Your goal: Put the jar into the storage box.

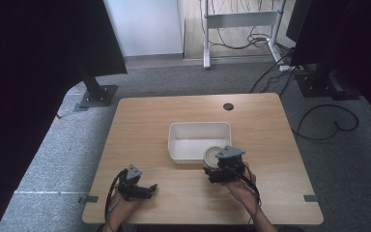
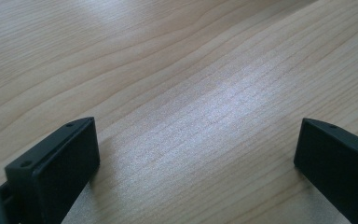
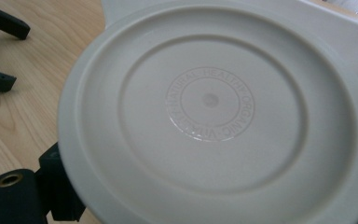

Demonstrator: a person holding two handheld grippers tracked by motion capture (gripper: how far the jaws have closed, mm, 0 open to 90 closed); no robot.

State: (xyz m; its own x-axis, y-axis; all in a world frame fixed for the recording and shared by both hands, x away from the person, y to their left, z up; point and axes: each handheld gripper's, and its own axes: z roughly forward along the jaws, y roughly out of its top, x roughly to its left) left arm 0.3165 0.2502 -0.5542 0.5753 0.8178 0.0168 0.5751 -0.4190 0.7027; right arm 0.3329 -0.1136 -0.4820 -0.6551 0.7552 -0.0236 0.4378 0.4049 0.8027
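While gripped, round lid (image 3: 209, 112) fronts right gripper (image 1: 222, 170).

grey carpet floor (image 1: 67, 145), black curtains — pale wall (image 1: 145, 24), white metal stand (image 1: 239, 19), cables

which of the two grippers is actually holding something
The right gripper, by the white bin: its jaws clamp a round white lid. The left gripper is open over bare table.
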